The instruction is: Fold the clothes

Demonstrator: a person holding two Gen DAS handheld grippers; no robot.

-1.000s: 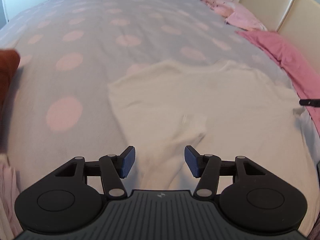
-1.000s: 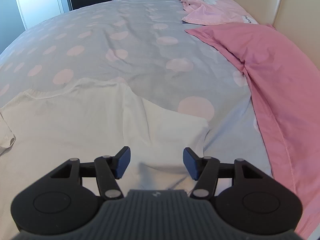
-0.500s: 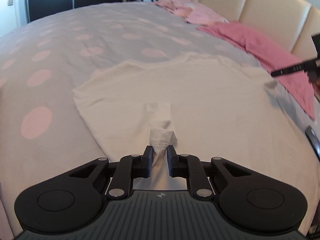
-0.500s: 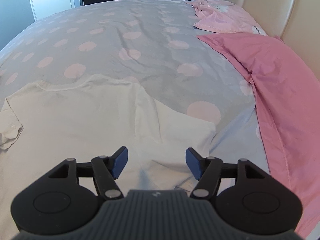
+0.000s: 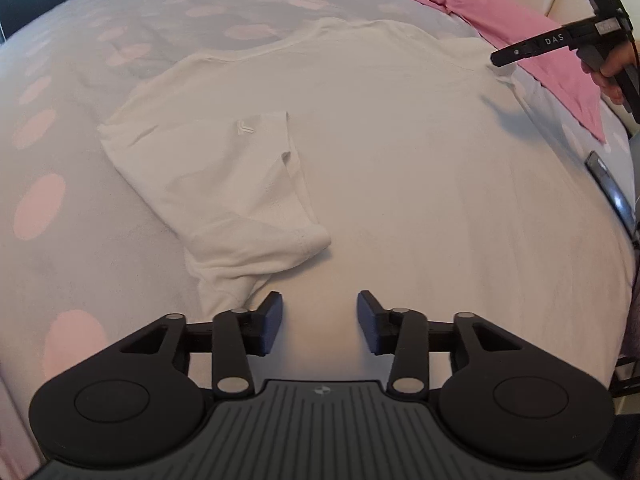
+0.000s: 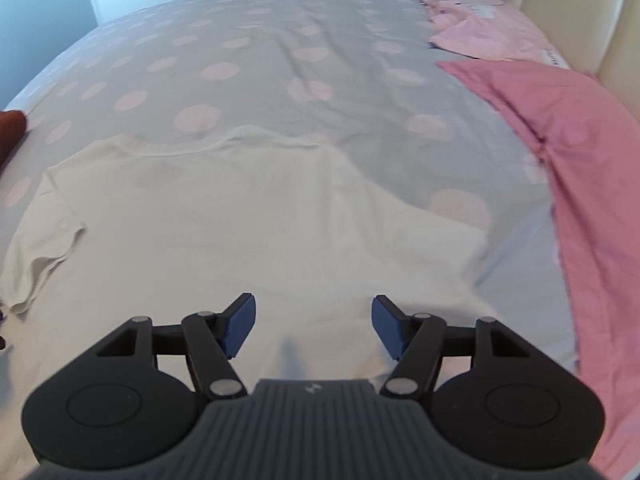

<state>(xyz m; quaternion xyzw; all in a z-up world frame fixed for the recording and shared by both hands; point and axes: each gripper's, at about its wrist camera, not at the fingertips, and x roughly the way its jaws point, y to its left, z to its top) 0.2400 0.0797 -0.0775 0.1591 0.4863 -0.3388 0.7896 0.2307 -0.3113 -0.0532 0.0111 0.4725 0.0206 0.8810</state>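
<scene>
A: Where is the white T-shirt [image 5: 400, 152] lying?

B: It is lying spread flat on the bed's grey duvet with pink dots [image 6: 248, 56], neckline pointing away from both cameras. In the left wrist view its left sleeve [image 5: 240, 184] is lying folded inward over the body of the shirt, with a small logo facing up and the cuff bunching a little at the near end.

A: What is the left tool [image 5: 319, 322] doing?

B: It is hovering just above the shirt's near part with its two blue pads standing wide apart. Nothing is sitting between them; the folded sleeve's end is lying just beyond the left pad.

A: And the right tool [image 6: 313, 326]?

B: It is also gaping wide and gripping nothing, hanging over the shirt's right side. From the left wrist view its black finger tip is showing near the right shoulder of the shirt, though whether it is touching the cloth is hard to tell.

A: Is the right sleeve [image 6: 420, 224] folded?

B: No, it is lying spread outward on the duvet, flat.

A: What else is lying around?

B: A dark pink pillow [image 6: 568, 152] is running along the right edge of the bed, well apart from the shirt's body, and a paler pink pillow [image 6: 488, 36] is sitting beyond it by the cream headboard [image 6: 568, 12].
</scene>
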